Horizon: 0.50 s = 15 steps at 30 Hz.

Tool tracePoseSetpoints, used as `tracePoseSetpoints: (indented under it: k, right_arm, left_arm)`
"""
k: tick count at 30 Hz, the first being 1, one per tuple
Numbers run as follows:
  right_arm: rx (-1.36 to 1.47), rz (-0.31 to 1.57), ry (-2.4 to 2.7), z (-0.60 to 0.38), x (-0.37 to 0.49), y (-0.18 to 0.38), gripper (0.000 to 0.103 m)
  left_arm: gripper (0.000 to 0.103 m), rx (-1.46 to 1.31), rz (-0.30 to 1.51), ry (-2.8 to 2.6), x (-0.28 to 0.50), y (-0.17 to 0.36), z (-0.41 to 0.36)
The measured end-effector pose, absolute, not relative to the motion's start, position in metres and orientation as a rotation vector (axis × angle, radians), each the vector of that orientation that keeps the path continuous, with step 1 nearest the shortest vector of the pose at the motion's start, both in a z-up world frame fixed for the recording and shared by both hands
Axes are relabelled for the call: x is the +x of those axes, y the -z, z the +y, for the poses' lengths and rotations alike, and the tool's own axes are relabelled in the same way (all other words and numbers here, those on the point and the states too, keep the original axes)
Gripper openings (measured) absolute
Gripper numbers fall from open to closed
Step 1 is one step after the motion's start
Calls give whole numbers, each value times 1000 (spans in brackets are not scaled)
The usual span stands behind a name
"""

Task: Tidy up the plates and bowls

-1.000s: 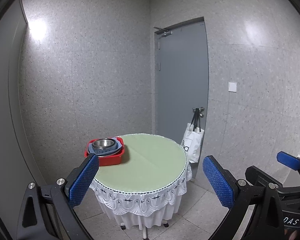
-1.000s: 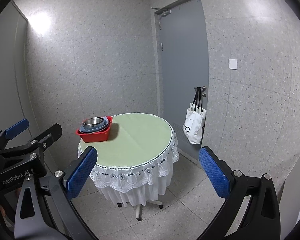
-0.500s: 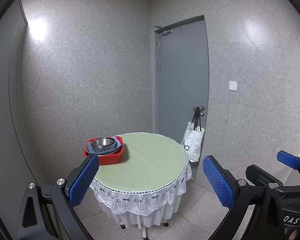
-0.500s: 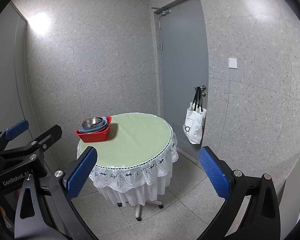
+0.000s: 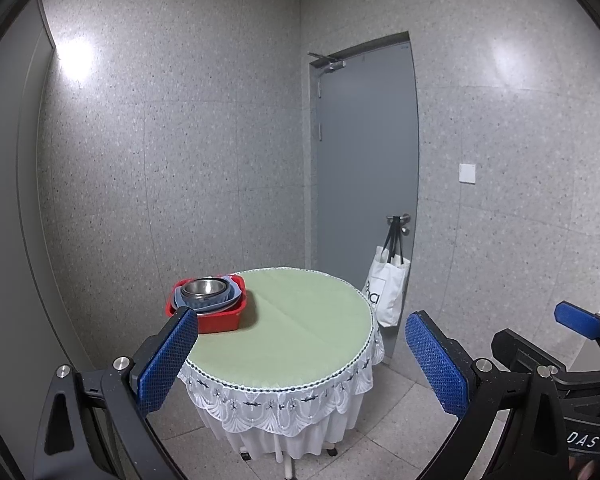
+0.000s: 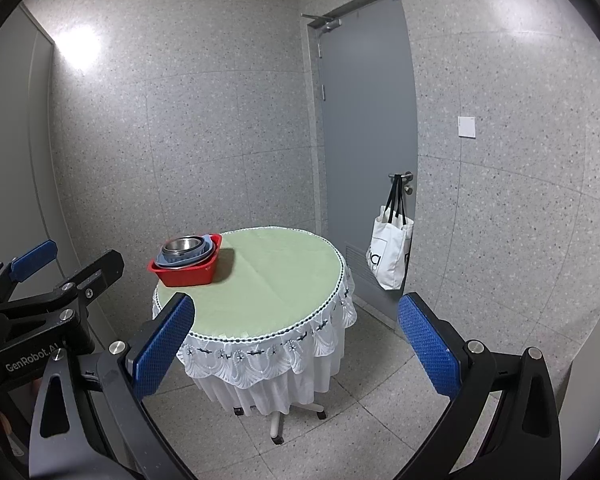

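Observation:
A red bin point(image 5: 216, 317) point(image 6: 188, 272) stands at the left edge of a round table with a green cloth point(image 5: 296, 332) point(image 6: 268, 284). In it are stacked blue plates point(image 5: 230, 300) point(image 6: 204, 254) with a steel bowl point(image 5: 203, 288) point(image 6: 182, 245) on top. My left gripper point(image 5: 301, 364) is open and empty, well short of the table. My right gripper point(image 6: 296, 340) is open and empty, also away from the table. The right gripper shows at the right of the left wrist view point(image 5: 571, 320); the left gripper shows at the left of the right wrist view point(image 6: 40, 276).
A grey door point(image 5: 365, 184) is behind the table, with a white tote bag point(image 5: 387, 294) point(image 6: 389, 254) hanging from its handle. Speckled grey walls close the corner. The table has a white lace skirt point(image 6: 260, 356) and a wheeled base point(image 6: 276, 420) on a tiled floor.
Both grippers have drawn slightly back from the table; it looks a little smaller and farther in both views. Jaws stay open.

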State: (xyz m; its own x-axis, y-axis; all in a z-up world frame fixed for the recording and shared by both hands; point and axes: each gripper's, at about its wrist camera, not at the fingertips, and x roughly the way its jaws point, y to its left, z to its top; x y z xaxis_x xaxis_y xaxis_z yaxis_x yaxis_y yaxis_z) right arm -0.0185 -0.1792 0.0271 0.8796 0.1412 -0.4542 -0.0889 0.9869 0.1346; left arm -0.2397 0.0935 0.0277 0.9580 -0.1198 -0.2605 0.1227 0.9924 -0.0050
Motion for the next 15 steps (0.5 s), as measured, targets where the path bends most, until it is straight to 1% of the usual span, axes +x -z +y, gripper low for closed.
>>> tracePoseSetpoints:
  k: [15]
  right_arm:
    - [111, 483, -127, -183, -6, -26, 103]
  left_arm:
    - [102, 11, 261, 123, -227, -24, 95]
